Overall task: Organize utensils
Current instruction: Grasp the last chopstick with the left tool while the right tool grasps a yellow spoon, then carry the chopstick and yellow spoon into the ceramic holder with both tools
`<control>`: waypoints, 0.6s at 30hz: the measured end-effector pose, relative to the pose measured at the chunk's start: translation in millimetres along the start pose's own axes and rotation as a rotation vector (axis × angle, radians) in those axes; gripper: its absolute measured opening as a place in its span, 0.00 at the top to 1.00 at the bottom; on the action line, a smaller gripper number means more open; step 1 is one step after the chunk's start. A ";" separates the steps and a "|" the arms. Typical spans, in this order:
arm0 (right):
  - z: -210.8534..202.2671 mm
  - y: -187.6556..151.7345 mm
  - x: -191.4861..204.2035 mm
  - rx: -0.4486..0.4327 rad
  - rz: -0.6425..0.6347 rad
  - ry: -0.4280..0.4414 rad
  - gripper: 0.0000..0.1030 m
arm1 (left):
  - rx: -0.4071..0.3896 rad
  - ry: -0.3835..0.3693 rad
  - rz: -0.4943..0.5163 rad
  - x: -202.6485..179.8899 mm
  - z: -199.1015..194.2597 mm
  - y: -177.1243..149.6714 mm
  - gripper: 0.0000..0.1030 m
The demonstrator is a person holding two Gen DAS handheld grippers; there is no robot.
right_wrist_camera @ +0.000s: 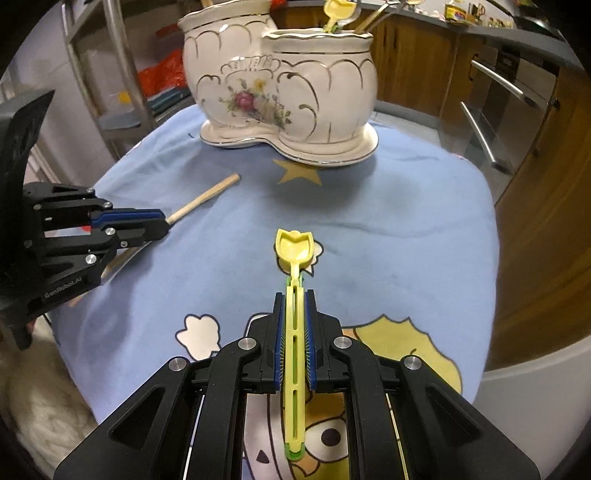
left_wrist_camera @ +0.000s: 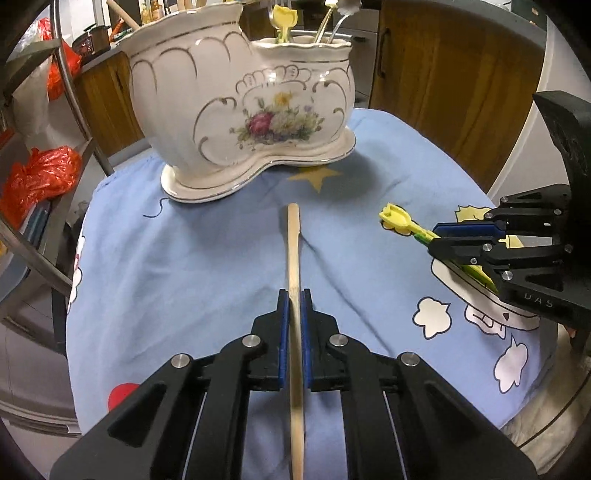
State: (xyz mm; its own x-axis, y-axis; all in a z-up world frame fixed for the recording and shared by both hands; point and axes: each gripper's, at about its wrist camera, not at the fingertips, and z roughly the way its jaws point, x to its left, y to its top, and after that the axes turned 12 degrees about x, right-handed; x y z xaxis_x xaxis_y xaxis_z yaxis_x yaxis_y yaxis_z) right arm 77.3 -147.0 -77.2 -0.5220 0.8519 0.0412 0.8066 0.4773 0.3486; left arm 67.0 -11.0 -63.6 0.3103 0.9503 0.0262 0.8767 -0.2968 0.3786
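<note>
A white ceramic utensil holder with gold trim and a flower print stands at the far side of the blue cloth; it also shows in the right wrist view. It has two compartments, and the smaller one holds a yellow utensil and metal ones. My left gripper is shut on a wooden utensil handle that points toward the holder. My right gripper is shut on a yellow-green plastic spoon, also seen in the left wrist view.
The blue cartoon-print cloth covers a round table. A metal rack with red bags stands to the left. Wooden cabinets stand behind, and an oven with bar handles is at the right.
</note>
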 end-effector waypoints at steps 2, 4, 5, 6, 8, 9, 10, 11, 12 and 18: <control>1.0 0.6 -1.0 0.000 0.004 -0.002 0.87 | 0.003 -0.004 0.000 -0.6 2.8 2.0 0.94; 1.5 1.8 -2.1 -0.002 0.010 -0.001 0.86 | 0.010 -0.009 -0.005 -1.3 2.8 0.1 0.92; 1.7 1.6 -2.2 -0.005 0.010 -0.001 0.86 | 0.013 -0.007 -0.005 -1.8 4.4 1.0 0.92; 2.0 2.1 -1.9 -0.009 0.010 -0.003 0.87 | 0.010 -0.005 -0.004 -0.5 7.2 0.5 0.92; 2.4 2.6 -2.0 -0.011 0.011 -0.001 0.89 | 0.010 -0.012 -0.013 0.4 7.9 1.5 0.92; 2.3 2.5 -1.9 -0.013 0.011 0.003 0.90 | 0.008 -0.017 -0.017 1.0 8.3 1.7 0.93; 2.1 2.4 -2.3 -0.016 0.015 0.004 0.90 | 0.007 -0.017 -0.014 1.2 8.4 1.6 0.94; 2.0 2.8 -2.4 -0.019 0.018 0.005 0.90 | 0.006 -0.016 -0.010 1.3 8.6 0.7 0.94; 0.4 3.3 -2.7 -0.030 0.022 0.008 0.90 | 0.001 -0.023 -0.010 1.9 6.6 0.0 0.94; -25.7 4.2 -8.6 -0.167 0.043 0.042 0.90 | -0.115 -0.049 -0.010 5.2 -23.9 -3.1 0.94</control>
State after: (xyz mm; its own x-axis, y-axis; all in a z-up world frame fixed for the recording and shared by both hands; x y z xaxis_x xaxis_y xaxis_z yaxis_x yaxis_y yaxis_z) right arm 78.0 -157.8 -52.1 -0.5018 0.8595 0.0971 0.7732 0.3954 0.4959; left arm 57.1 -2.9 -42.5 0.3217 0.9466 -0.0218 0.8327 -0.2719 0.4823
